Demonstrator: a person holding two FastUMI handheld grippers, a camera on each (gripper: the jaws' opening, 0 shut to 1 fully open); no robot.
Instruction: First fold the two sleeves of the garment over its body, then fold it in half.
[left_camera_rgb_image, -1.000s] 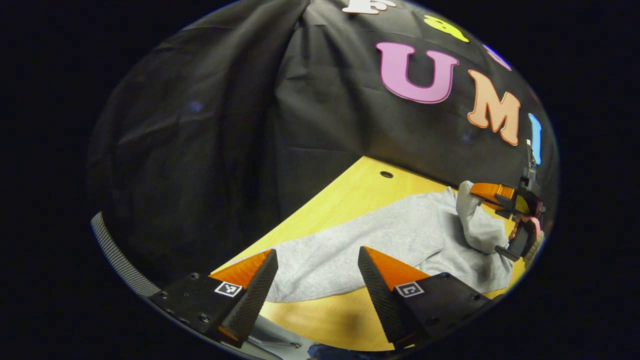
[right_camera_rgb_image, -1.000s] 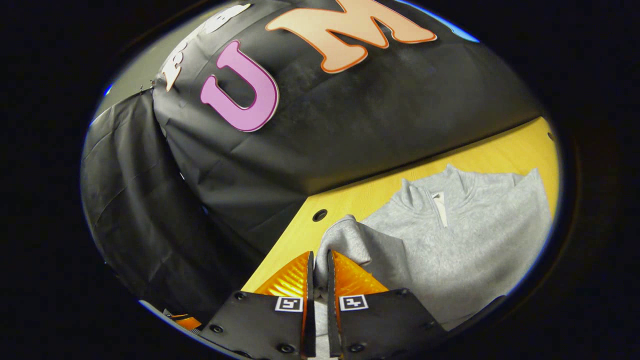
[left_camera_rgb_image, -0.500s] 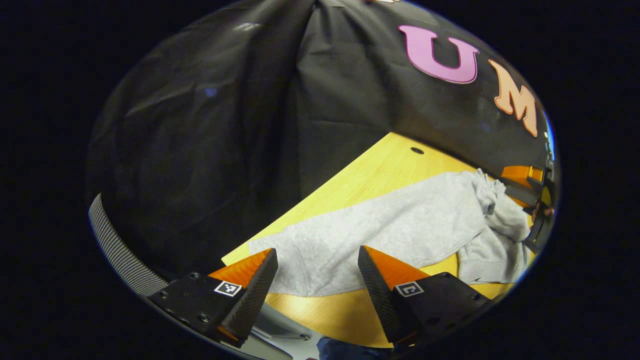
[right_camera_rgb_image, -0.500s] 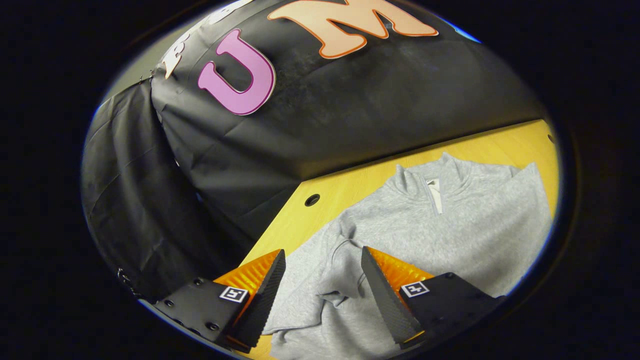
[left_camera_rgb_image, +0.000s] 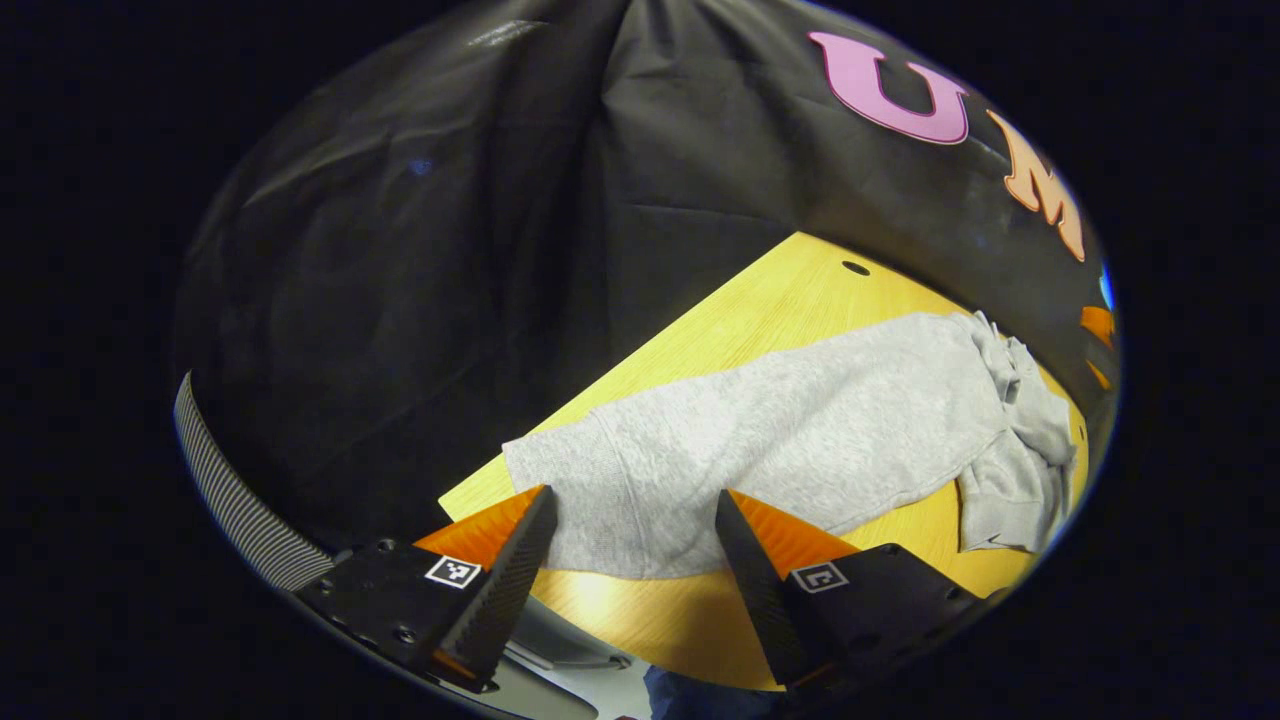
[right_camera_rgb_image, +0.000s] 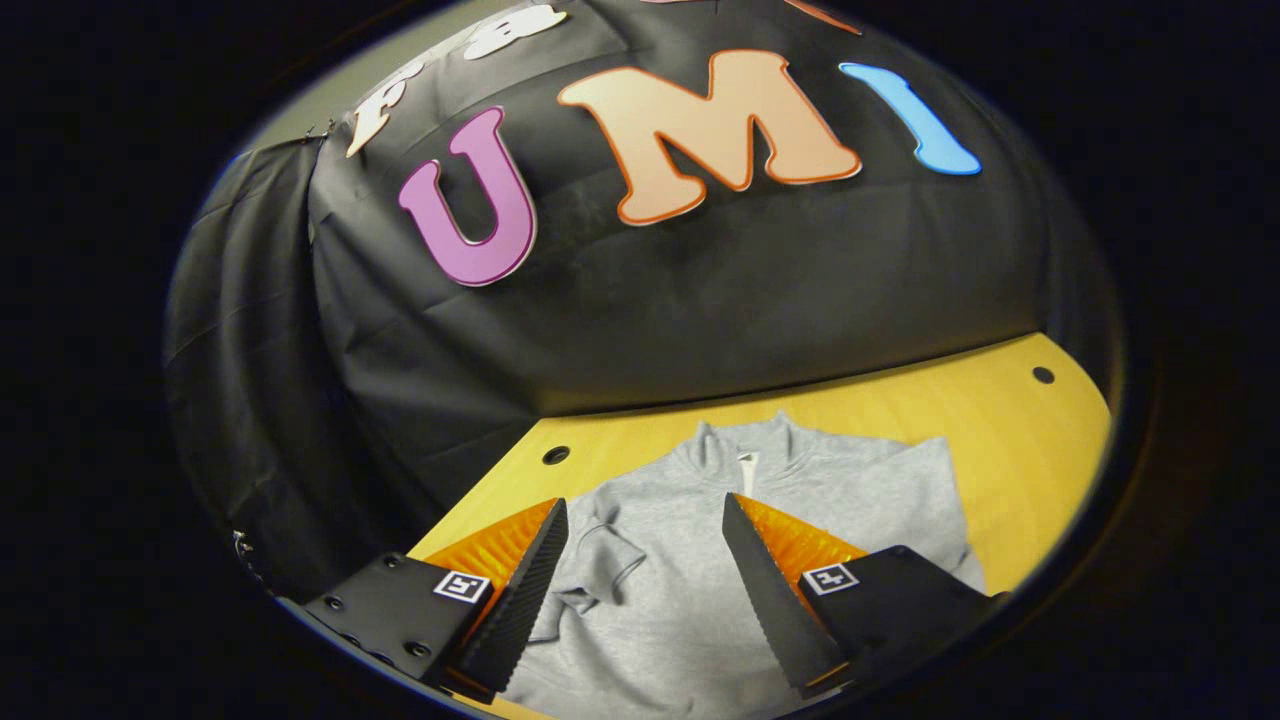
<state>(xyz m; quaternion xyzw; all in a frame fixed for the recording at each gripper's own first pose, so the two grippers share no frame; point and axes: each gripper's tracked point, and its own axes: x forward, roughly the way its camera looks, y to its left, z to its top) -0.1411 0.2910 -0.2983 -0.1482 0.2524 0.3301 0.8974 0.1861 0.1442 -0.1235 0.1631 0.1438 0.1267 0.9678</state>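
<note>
A grey zip-neck sweatshirt (right_camera_rgb_image: 800, 490) lies flat on the yellow wooden table (right_camera_rgb_image: 1000, 410), collar toward the booth wall. In the right gripper view a sleeve cuff (right_camera_rgb_image: 600, 560) rests folded over the body on the left side. My right gripper (right_camera_rgb_image: 640, 590) hovers open above that area, nothing between its fingers. In the left gripper view the sweatshirt (left_camera_rgb_image: 800, 430) stretches across the table, its hem corner nearest and bunched folds (left_camera_rgb_image: 1020, 440) at the far right. My left gripper (left_camera_rgb_image: 630, 570) is open just short of the hem edge, holding nothing.
The table (left_camera_rgb_image: 760, 320) has round holes near its back edge, one (left_camera_rgb_image: 855, 268) in the left gripper view and two (right_camera_rgb_image: 555, 455) (right_camera_rgb_image: 1042, 375) in the right gripper view. Black cloth walls rise right behind it. Bare wood lies right of the garment.
The right gripper let go of the sleeve cuff, opened and drew back and up; the cuff now lies on the body. The left gripper stayed open and shifted slightly.
</note>
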